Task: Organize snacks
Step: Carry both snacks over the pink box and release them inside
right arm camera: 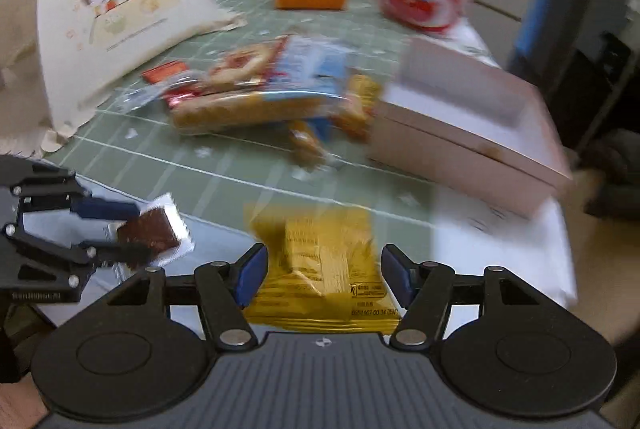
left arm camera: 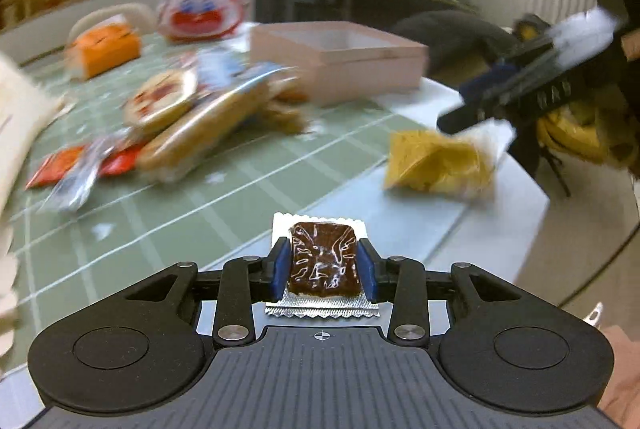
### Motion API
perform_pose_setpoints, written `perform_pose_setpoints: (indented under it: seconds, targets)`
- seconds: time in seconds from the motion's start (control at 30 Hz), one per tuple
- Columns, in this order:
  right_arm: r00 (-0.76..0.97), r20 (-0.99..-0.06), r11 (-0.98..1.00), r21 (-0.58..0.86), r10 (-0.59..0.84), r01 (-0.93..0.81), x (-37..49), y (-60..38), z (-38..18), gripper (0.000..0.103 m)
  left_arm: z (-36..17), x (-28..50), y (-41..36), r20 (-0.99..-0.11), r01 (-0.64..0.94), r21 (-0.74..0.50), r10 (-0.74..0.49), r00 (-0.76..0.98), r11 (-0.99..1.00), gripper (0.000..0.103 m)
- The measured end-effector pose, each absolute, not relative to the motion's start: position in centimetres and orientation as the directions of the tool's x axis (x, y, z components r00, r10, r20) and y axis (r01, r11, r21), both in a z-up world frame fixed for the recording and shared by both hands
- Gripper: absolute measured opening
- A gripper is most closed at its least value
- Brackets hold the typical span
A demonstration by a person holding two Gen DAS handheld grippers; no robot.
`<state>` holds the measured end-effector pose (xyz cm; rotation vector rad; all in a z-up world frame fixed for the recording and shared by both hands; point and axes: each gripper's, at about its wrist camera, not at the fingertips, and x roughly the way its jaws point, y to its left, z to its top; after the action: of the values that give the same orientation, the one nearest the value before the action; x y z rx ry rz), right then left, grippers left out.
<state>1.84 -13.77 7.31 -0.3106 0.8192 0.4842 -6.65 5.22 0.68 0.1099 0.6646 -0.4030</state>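
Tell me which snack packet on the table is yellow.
The yellow packet between the right claw's open blue pads; the loose pile behind is orange, red and blue.

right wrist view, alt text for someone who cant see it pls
The right gripper holds a yellow packet above a green tablecloth. At the left edge, the left gripper holds a brown foil-edged sweet. Behind lie a blurred snack pile and an open pink box.
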Motion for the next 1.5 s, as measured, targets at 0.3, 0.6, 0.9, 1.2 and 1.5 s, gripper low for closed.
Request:
perform_pose_setpoints:
  seconds: [0.3,0.6,0.9,1.2,1.5]
  targets:
    - [0.680,-0.655,0.864,-0.082,0.329,-0.497,-1.1,-19.3,8.3,0.064,0.4,-5.9,1.5,-0.646,0.415,0.073,-0.274,0.713,0.907,0.042]
    - [0.595,-0.684,0.774,-0.068,0.423,-0.629,-0.4,-17.4,2.6,0.076,0.6,-4.2,1.8,-0.720,0.425,0.040,-0.269,0.640,0.904,0.045]
    - [0.498,-0.726,0.795,0.110,0.474,-0.596,3.5,-18.4,1.1,0.064,0.4,-5.0,0.9,-0.684,0.445,0.094,-0.267,0.679,0.891,0.043]
    - [0.597,-0.606,0.799,0.112,0.526,-0.590,1.1,-22.0,7.3,0.060,8.2,-5.4,0.2,-0.472,0.427,0.115,-0.329,0.818,0.897,0.043]
    - [0.770,-0.450,0.891,0.203,0.453,-0.405,10.6,-26.3,18.5,0.061,16.9,10.0,-0.8,-0.331,0.411,-0.135,-0.432,0.839,0.902,0.043]
